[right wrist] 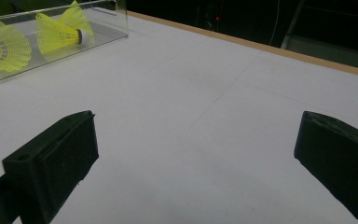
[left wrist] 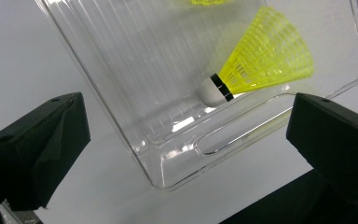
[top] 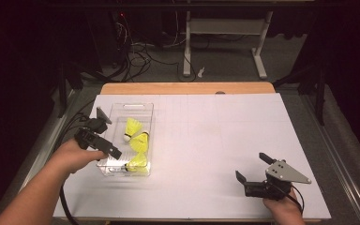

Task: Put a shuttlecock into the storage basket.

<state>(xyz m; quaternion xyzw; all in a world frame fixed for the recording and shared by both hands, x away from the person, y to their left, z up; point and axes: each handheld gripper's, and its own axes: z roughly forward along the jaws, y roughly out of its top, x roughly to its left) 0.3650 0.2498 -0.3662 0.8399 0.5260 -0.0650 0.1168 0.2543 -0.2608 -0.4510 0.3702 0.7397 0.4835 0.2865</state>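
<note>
Yellow shuttlecocks (top: 137, 138) lie in the clear bin (top: 146, 107); the left tool (top: 107, 131), jaws spread, hovers over its near corner. Right tool (top: 253, 168) gapes above the worktop (top: 215, 140).

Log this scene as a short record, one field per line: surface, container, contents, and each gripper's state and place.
surface: white table
container: clear plastic bin, on the table's left part
contents: three yellow shuttlecocks; nearest one, middle one, far one
left gripper: open, empty, over the bin's left rim; the left gripper view shows a bin corner between its jaws
right gripper: open, empty, near the table's front right, apart from the bin
</note>
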